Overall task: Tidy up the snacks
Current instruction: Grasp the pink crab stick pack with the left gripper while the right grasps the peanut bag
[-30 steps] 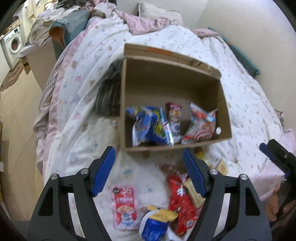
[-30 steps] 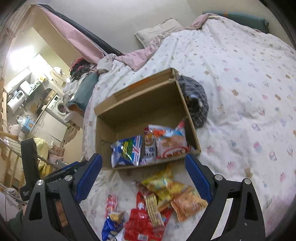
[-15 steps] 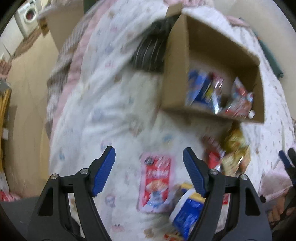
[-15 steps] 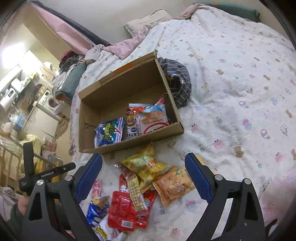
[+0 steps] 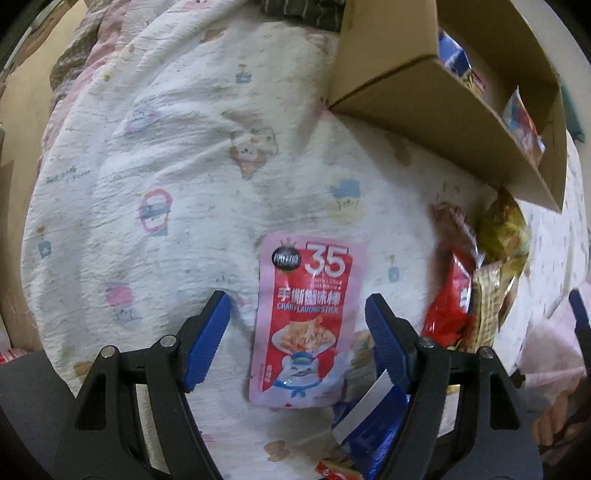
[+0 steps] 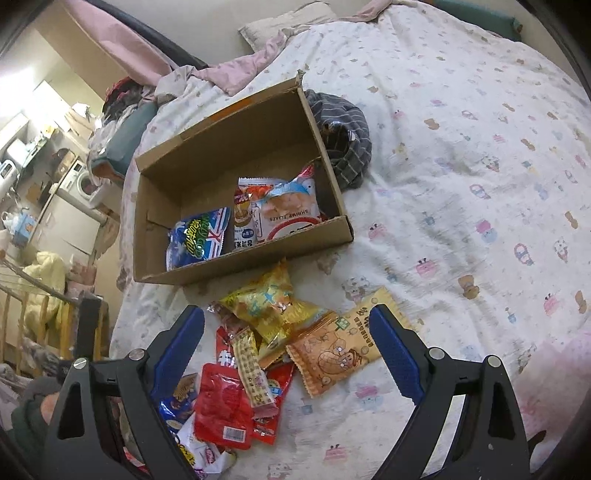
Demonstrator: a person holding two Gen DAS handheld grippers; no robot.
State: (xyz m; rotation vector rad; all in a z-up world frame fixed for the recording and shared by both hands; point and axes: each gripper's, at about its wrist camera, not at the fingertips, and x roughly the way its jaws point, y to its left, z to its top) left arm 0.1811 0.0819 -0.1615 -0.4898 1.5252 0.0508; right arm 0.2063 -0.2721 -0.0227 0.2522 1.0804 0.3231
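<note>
A pink and red crab-stick pouch point(image 5: 306, 321) lies flat on the bed sheet. My left gripper point(image 5: 297, 317) is open low over it, one finger on each side. A cardboard box point(image 6: 240, 258) on the bed holds a blue packet point(image 6: 197, 236), a small white packet point(image 6: 244, 218) and a shrimp-flakes bag point(image 6: 291, 210); the box also shows in the left wrist view point(image 5: 443, 107). Loose snacks lie in front of it: a yellow bag point(image 6: 269, 306), an orange packet point(image 6: 340, 350), a red packet point(image 6: 221, 406). My right gripper point(image 6: 288, 350) is open above this pile.
A dark striped cloth point(image 6: 343, 140) lies against the box's right side. The patterned sheet point(image 6: 480, 184) stretches to the right of the box. A pillow point(image 6: 288, 18) lies at the head of the bed. A washing machine point(image 6: 79, 181) stands beyond the bed's left edge.
My left gripper has swung left and dropped down over the pink pouch, which now fills the space between its fingers. My right gripper has lowered slightly toward the loose pile.
</note>
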